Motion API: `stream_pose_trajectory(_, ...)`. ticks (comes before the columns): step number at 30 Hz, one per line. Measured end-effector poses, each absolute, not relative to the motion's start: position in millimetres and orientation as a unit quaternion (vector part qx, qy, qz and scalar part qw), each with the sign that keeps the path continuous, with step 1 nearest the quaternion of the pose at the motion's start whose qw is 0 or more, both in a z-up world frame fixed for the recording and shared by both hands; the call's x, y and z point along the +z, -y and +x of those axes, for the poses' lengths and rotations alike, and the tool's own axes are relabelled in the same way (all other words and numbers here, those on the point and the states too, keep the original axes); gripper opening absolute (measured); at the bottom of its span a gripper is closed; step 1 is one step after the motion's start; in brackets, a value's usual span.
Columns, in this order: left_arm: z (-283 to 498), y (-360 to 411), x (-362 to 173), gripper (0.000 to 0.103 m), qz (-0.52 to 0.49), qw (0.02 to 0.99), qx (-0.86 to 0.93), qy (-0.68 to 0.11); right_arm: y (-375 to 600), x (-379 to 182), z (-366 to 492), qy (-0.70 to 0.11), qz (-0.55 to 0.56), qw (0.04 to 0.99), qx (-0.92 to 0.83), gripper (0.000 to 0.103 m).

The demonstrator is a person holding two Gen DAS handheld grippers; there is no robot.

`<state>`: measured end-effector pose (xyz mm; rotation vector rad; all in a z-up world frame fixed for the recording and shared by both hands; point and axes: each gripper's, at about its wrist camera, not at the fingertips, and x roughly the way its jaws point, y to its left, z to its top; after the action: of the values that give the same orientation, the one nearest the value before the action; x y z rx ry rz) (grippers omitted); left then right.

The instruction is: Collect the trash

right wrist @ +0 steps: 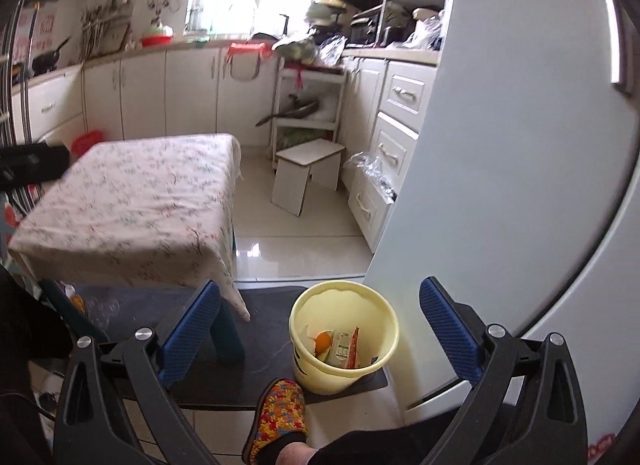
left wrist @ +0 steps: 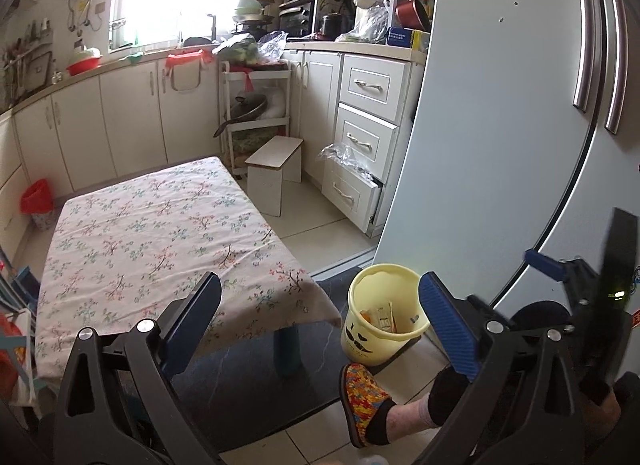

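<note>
While both tools gape, yellow bin (right wrist: 344, 339) upright (mouth skyward).

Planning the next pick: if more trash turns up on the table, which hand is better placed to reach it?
Probably left. The left tongs hang open over the table corner; the right tongs are open above the yellow bin, beside the table.

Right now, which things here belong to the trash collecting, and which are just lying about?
For the job: yellow bin, trash in it, left gripper, right gripper, both open and empty.

Lying about: table, stool, fridge, red bin, slipper.
</note>
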<state>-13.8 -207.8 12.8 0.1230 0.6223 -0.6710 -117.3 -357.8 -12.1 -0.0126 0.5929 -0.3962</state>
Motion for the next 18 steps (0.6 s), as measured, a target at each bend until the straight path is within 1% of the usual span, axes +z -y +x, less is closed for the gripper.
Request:
stream_pose_trajectory(6, -30, 203, 20, 0.095, 0.061, 0.895, -0.324, -0.3, 351, 8, -133, -0.279, 0.032, 0.938, -0.204, 0.095)
stream_pose_trajectory(12, -44, 197, 31, 0.095, 0.063, 0.899, -0.326, -0.286, 330, 23, -140, -0.272, 0.003, 0.933, -0.237, 0.095)
stream_pose_trajectory(18, -51, 191, 36, 0.095, 0.061, 0.902, -0.322, -0.281, 325, 29, -144, -0.267, 0.012, 0.933, -0.241, 0.095)
